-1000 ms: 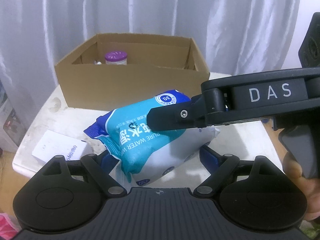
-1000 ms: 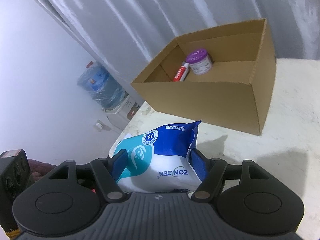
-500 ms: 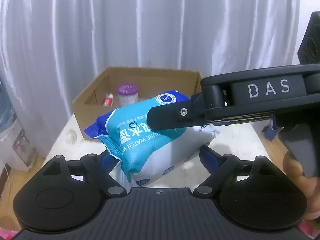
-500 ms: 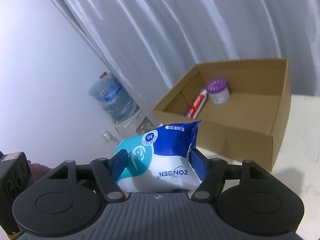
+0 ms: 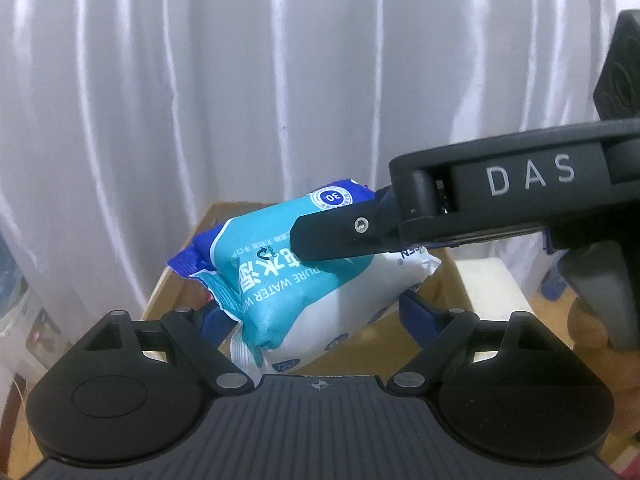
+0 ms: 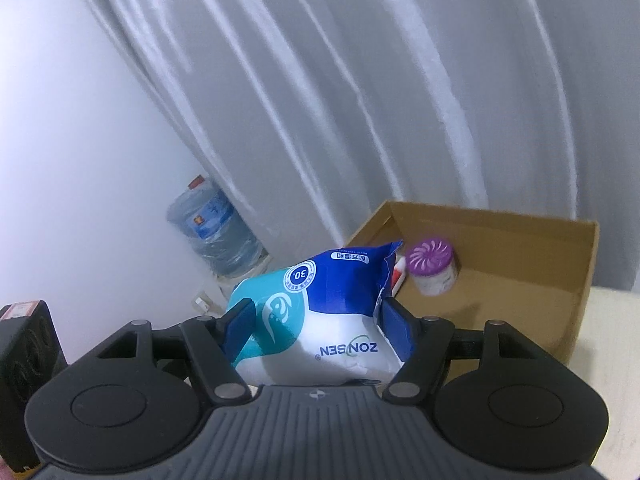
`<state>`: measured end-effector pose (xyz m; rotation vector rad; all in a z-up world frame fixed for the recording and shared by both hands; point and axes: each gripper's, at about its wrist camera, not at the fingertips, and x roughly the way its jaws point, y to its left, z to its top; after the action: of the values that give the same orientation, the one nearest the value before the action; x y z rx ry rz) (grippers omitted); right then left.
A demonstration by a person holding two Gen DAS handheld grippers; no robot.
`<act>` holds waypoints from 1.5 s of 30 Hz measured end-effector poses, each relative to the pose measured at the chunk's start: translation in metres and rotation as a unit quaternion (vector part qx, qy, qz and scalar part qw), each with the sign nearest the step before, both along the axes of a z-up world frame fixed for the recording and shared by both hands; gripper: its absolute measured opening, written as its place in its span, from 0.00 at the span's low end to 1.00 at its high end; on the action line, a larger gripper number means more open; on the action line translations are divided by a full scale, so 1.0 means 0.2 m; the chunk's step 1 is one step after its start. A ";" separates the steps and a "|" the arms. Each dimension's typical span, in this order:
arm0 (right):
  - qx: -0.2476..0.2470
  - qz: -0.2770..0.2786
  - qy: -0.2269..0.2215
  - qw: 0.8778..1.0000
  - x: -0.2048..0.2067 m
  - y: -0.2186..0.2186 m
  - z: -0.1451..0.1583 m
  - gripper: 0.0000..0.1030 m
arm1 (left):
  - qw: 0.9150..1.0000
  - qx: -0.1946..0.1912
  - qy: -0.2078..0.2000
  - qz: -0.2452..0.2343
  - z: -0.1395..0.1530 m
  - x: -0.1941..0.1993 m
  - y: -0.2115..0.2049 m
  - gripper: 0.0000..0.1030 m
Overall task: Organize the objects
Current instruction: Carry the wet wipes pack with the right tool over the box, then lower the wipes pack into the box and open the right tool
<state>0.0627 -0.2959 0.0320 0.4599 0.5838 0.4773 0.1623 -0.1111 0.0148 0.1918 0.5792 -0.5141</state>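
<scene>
A blue, teal and white pack of wet wipes (image 5: 308, 280) is held in the air by both grippers at once. My left gripper (image 5: 316, 316) is shut on its two ends. My right gripper (image 6: 316, 320) is shut on its sides, and its black finger (image 5: 340, 236) crosses over the pack in the left wrist view. The pack (image 6: 320, 312) hangs over the near left part of an open cardboard box (image 6: 520, 280). Inside the box stand a purple-lidded jar (image 6: 434, 270) and a red and white tube (image 6: 398, 274), partly hidden by the pack.
A white curtain (image 6: 400, 100) hangs behind the box. A water dispenser bottle (image 6: 212, 236) stands at the left by the wall. The white table top (image 5: 488, 280) shows right of the box (image 5: 448, 300).
Both grippers have lifted the pack off the table and carried it forward, from in front of the box to above its opening. The grip is unchanged.
</scene>
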 end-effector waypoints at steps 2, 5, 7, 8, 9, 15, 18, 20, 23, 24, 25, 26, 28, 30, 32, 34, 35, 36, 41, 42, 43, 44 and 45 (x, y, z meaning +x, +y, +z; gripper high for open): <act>-0.001 0.003 0.015 1.000 0.13 -0.03 0.00 0.70 | 1.000 0.007 0.015 -0.001 -0.01 0.12 -0.04 0.84; -0.004 0.008 0.051 0.999 0.33 -0.07 -0.04 0.70 | 0.999 0.017 0.049 -0.008 -0.05 0.30 -0.11 0.84; -0.009 0.010 0.076 0.997 0.44 -0.08 -0.08 0.70 | 0.997 0.024 0.076 -0.012 -0.09 0.41 -0.14 0.84; -0.013 0.012 0.084 0.996 0.48 -0.09 -0.10 0.70 | 0.996 0.028 0.088 -0.013 -0.10 0.44 -0.15 0.84; -0.018 0.014 0.094 0.995 0.52 -0.09 -0.12 0.70 | 0.995 0.031 0.098 -0.016 -0.12 0.48 -0.17 0.84; -0.050 0.024 0.147 0.988 0.69 -0.12 -0.24 0.70 | 0.986 0.057 0.154 -0.033 -0.24 0.66 -0.28 0.83; -0.061 0.021 0.175 0.982 0.77 -0.16 -0.28 0.70 | 0.981 0.052 0.183 -0.037 -0.29 0.74 -0.33 0.82; -0.081 0.014 0.181 0.980 0.79 -0.18 -0.29 0.70 | 0.979 0.045 0.196 -0.043 -0.32 0.78 -0.34 0.81; -0.118 0.005 0.180 0.977 0.78 -0.22 -0.28 0.71 | 0.975 0.041 0.211 -0.055 -0.37 0.80 -0.40 0.81; -0.129 0.001 0.179 0.975 0.78 -0.23 -0.28 0.71 | 0.974 0.045 0.212 -0.060 -0.39 0.82 -0.43 0.81; -0.139 -0.004 0.178 0.974 0.77 -0.24 -0.28 0.71 | 0.974 0.048 0.211 -0.063 -0.40 0.83 -0.44 0.81; -0.139 -0.003 0.178 0.974 0.77 -0.26 -0.28 0.71 | 0.974 0.055 0.211 -0.068 -0.40 0.84 -0.45 0.81; -0.133 0.000 0.171 0.976 0.76 -0.28 -0.28 0.71 | 0.974 0.063 0.206 -0.069 -0.44 0.84 -0.47 0.80; -0.141 -0.008 0.162 0.977 0.74 -0.29 -0.26 0.71 | 0.975 0.073 0.199 -0.063 -0.46 0.86 -0.48 0.81; -0.136 -0.009 0.154 0.979 0.73 -0.31 -0.25 0.71 | 0.975 0.062 0.207 -0.058 -0.47 0.88 -0.47 0.81; -0.124 -0.013 0.156 0.980 0.72 -0.35 -0.24 0.71 | 0.974 0.050 0.213 -0.053 -0.46 0.89 -0.45 0.81; -0.118 -0.016 0.153 0.981 0.71 -0.36 -0.24 0.71 | 0.974 0.039 0.218 -0.050 -0.46 0.90 -0.43 0.82; -0.113 -0.020 0.149 0.982 0.69 -0.37 -0.22 0.71 | 0.974 0.030 0.220 -0.045 -0.46 0.90 -0.41 0.82; -0.078 -0.049 0.114 0.989 0.57 -0.45 -0.13 0.71 | 0.980 -0.011 0.196 -0.003 -0.35 0.86 -0.30 0.87; -0.069 -0.053 0.106 0.991 0.53 -0.47 -0.11 0.71 | 0.982 -0.017 0.189 -0.001 -0.33 0.84 -0.28 0.88; -0.059 -0.058 0.099 0.992 0.49 -0.48 -0.09 0.71 | 0.983 -0.021 0.180 0.002 -0.30 0.81 -0.26 0.89; -0.051 -0.062 0.093 0.992 0.46 -0.49 -0.08 0.71 | 0.985 -0.025 0.169 0.005 -0.26 0.80 -0.26 0.90; -0.037 -0.066 0.084 0.994 0.41 -0.51 -0.06 0.71 | 0.987 -0.027 0.160 0.007 -0.23 0.77 -0.23 0.90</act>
<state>0.1450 -0.3980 0.0205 0.4666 0.7254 0.2914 0.3159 -0.1581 -0.0312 0.0520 0.8771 -0.5500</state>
